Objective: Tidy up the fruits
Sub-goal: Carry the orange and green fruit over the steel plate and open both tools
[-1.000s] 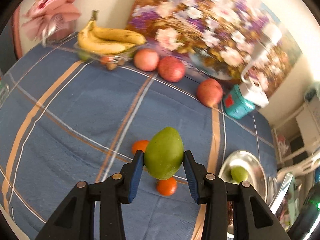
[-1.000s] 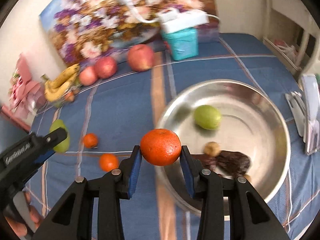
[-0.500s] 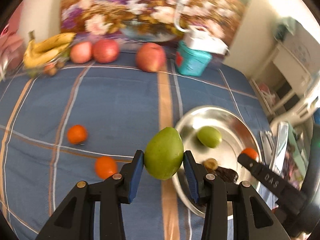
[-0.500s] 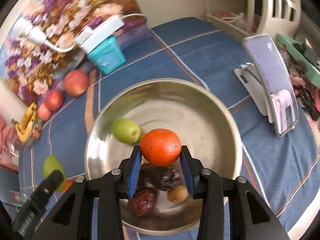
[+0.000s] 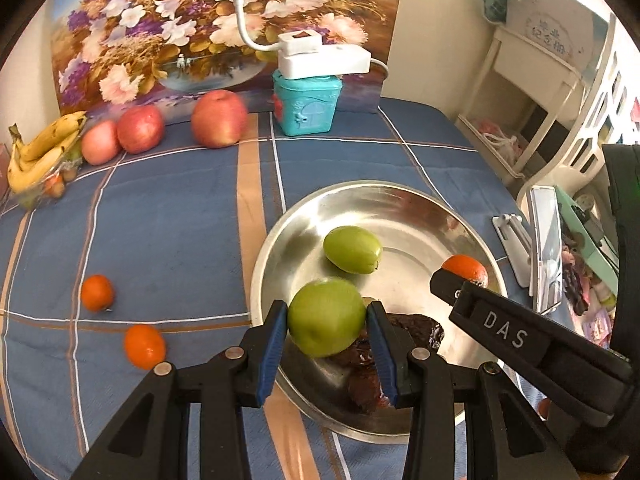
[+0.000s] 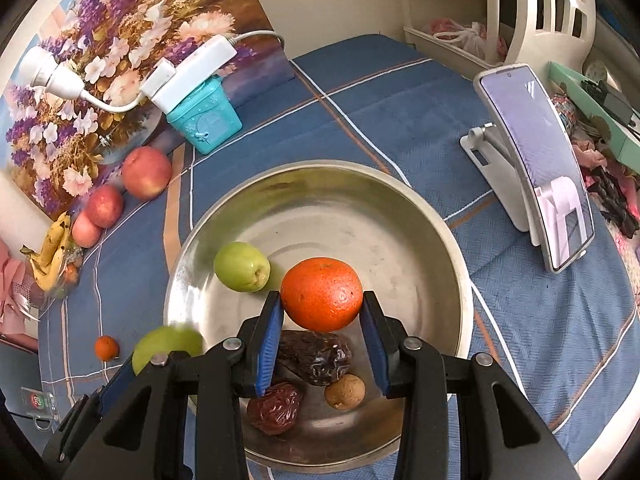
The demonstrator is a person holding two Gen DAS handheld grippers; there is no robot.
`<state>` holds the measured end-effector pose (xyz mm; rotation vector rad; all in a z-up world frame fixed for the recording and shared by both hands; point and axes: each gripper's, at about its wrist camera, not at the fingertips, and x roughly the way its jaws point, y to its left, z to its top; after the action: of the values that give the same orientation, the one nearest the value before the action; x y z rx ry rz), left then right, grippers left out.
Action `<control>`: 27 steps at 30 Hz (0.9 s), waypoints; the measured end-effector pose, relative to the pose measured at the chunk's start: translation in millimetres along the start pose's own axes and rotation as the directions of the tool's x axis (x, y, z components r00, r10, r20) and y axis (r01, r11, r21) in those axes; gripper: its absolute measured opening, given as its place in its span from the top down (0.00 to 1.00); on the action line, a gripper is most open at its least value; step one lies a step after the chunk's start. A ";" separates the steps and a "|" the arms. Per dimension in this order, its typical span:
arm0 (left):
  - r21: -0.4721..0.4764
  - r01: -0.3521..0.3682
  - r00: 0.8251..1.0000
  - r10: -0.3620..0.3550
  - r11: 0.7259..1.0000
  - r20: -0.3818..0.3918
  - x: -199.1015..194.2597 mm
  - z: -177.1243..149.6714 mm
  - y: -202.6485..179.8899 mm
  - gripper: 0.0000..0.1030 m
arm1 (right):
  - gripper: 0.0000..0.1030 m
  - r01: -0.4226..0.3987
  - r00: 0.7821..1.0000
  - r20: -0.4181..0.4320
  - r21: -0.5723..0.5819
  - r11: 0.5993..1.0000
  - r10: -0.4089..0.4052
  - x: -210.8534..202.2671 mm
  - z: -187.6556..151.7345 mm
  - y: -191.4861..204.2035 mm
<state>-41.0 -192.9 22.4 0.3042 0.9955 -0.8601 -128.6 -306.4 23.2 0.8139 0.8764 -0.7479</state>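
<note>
Left wrist view: the left tongs (image 5: pixel 326 330) clamp a green mango (image 5: pixel 325 317), which half a second ago hung over the blue checked cloth (image 5: pixel 160 220) beside the steel bowl (image 5: pixel 276 236) and now hangs above the bowl's near rim. A green fruit (image 5: pixel 352 249) lies in the bowl. The right tongs (image 5: pixel 464 270) reach in from the right, pinching an orange (image 5: pixel 466 268). Two small oranges (image 5: pixel 97 293) sit on open cloth to the left.

Right wrist view: the right tongs (image 6: pixel 322 322) grip the orange (image 6: pixel 322 295) over the bowl (image 6: pixel 400 208), more centred than before, above dark dried fruits (image 6: pixel 314 356). The mango (image 6: pixel 166 346) now overlaps the left rim. A propped phone (image 6: pixel 536 188) stands clear to the right.
</note>
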 end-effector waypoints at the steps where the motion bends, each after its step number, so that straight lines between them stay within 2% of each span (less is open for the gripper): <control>1: 0.004 -0.002 1.000 0.002 1.000 0.006 -0.8 -0.6 -1.2 0.58 | 0.60 0.001 1.000 -0.004 0.001 1.000 -0.001 1.2 -0.2 -0.2; 6: 0.023 -0.015 1.000 0.015 1.000 0.017 0.3 0.5 -3.1 0.58 | 0.60 0.004 1.000 -0.014 -0.007 1.000 -0.005 3.6 0.0 1.2; 16: -0.029 -0.031 0.999 0.031 0.999 -0.008 4.1 0.8 11.1 0.58 | 0.60 0.002 1.000 -0.031 -0.009 1.000 -0.002 6.9 0.2 2.8; 20: -0.046 -0.034 0.999 0.034 0.998 -0.020 4.9 1.4 16.2 0.57 | 0.53 0.001 1.000 -0.021 -0.016 1.000 -0.001 3.4 1.0 3.6; 27: -0.092 -0.039 0.999 0.036 0.995 -0.029 0.9 4.0 30.5 0.57 | 0.53 -0.003 1.000 -0.016 -0.025 1.000 0.003 -0.9 1.0 4.3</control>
<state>-15.4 -176.1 19.3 0.2553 1.0486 -0.7751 -125.1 -305.0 25.6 0.7998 0.8970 -0.7276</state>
